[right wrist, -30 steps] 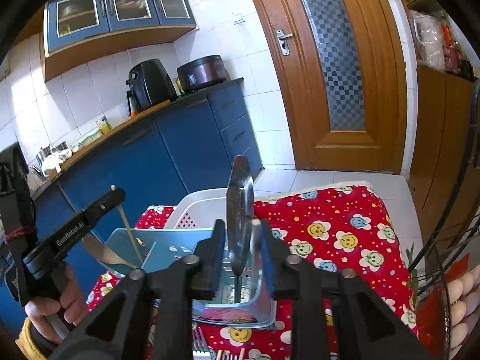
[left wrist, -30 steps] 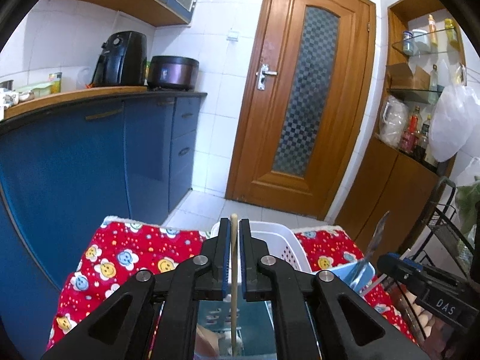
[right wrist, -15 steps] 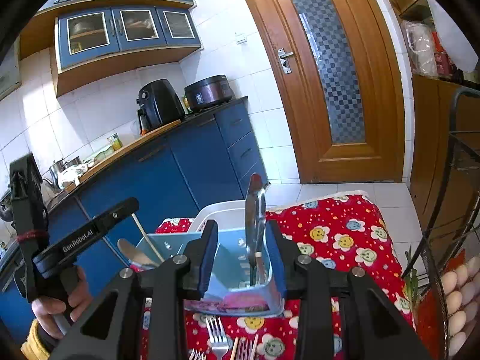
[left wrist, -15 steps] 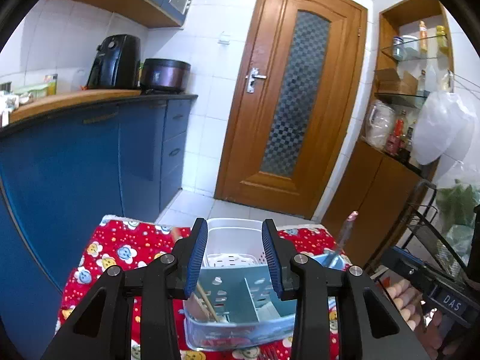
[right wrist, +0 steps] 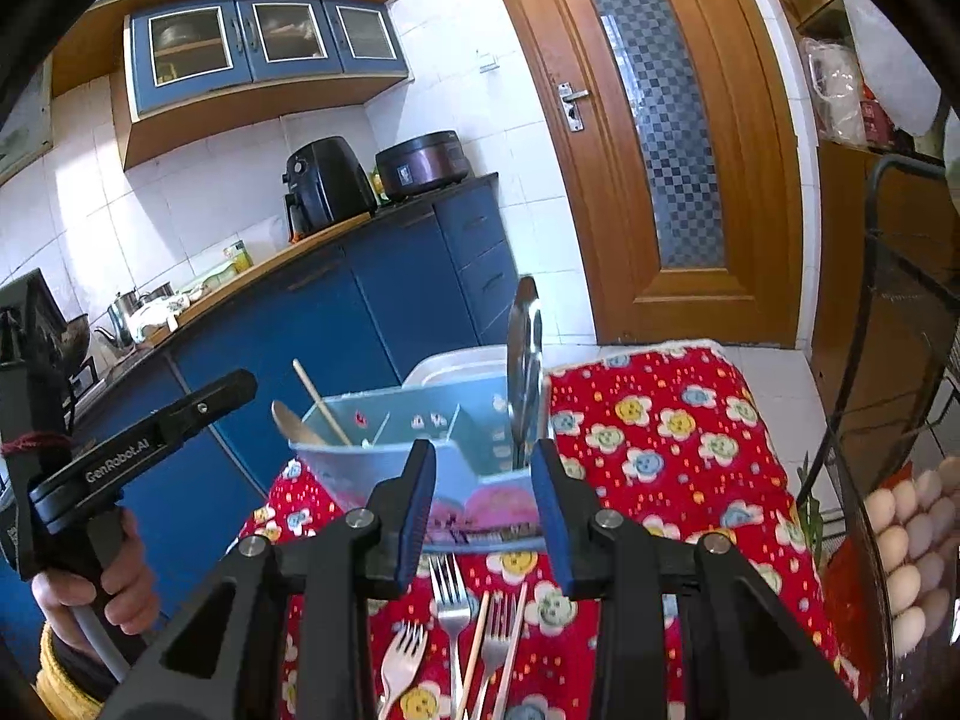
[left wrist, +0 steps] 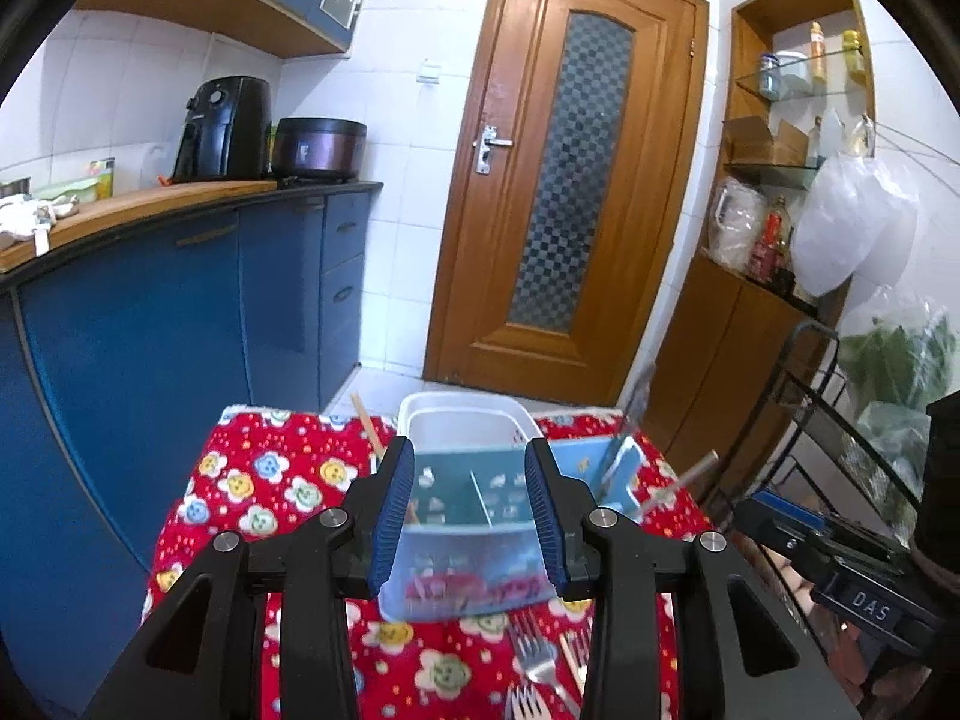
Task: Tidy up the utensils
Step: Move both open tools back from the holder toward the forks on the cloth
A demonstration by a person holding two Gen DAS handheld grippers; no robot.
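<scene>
Both tools (left wrist: 469, 519) (right wrist: 483, 501) back, empty (chopstick (right wrist: 321, 402) apparently binned).

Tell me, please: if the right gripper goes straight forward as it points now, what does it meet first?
Probably the blue utensil caddy: the open right gripper points at its near wall, though depth is unclear.

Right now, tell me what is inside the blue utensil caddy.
The blue caddy holds a wooden chopstick and wooden spoon at its left end, a metal spoon at its right. Its walls hide their lower ends.
</scene>
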